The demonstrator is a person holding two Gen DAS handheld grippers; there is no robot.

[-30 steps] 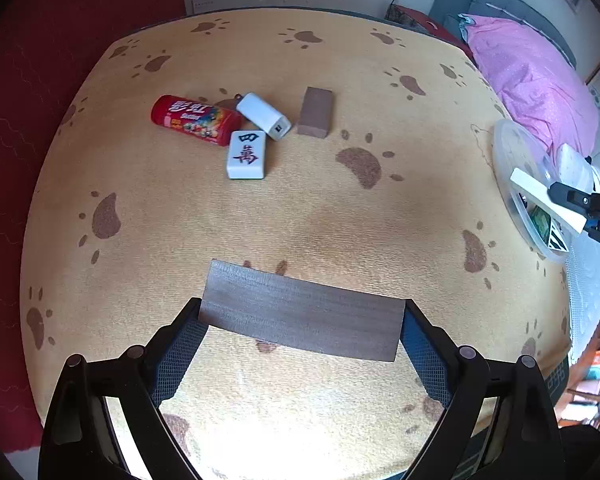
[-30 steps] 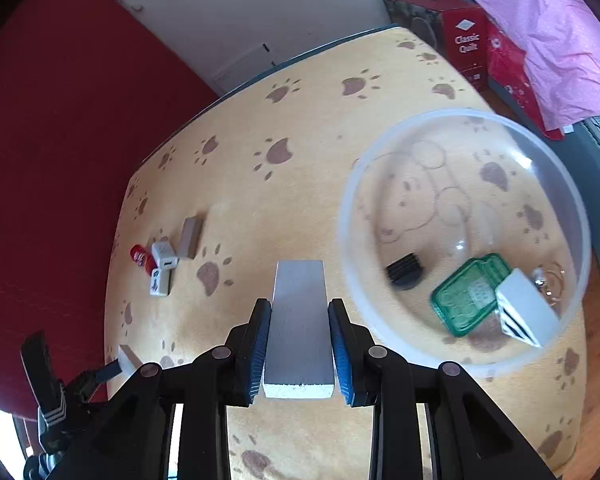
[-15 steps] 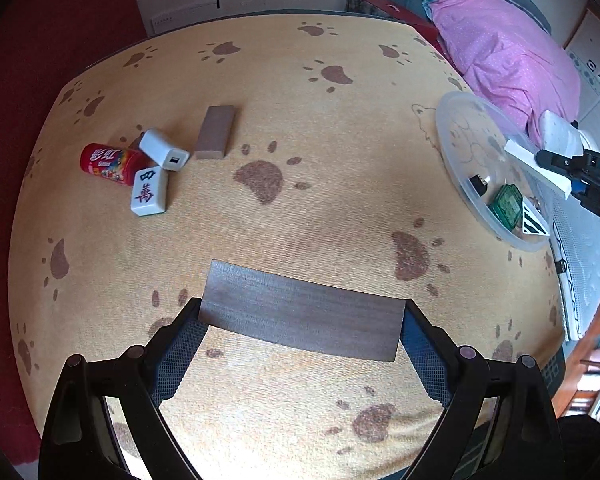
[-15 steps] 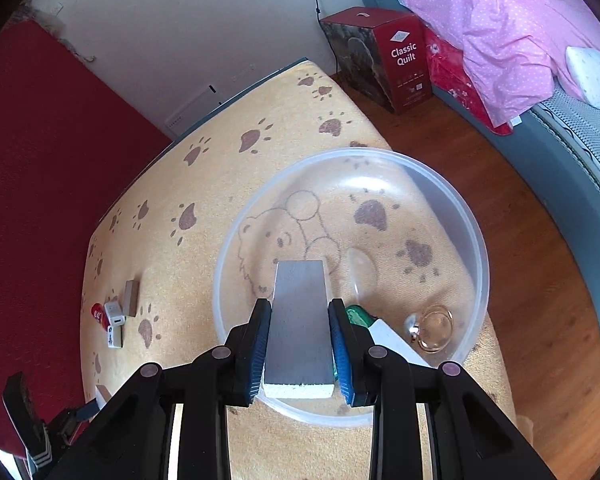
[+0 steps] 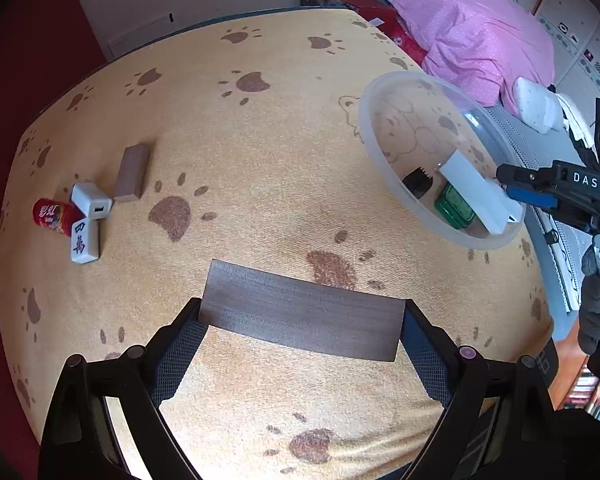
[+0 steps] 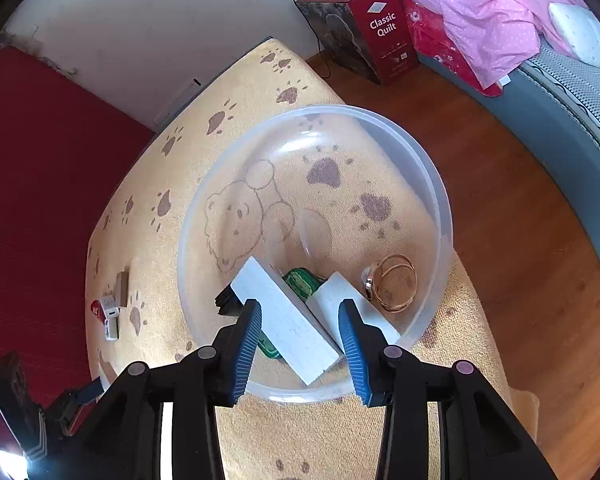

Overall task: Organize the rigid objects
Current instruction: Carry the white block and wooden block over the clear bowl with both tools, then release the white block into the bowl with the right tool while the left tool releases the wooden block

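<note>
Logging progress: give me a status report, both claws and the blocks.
Left claw shut on dark block. Right claw opening, white block dropped loose into clear bowl. Nothing blocking.

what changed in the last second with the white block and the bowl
The right hand-held gripper carried the white block over the bowl and is now opening; the block has slipped free and lies tilted inside on the green case. The left hand-held gripper swung toward the bowl, still clamping the dark plank. The red can, charger, tile and brown block stayed put.
</note>
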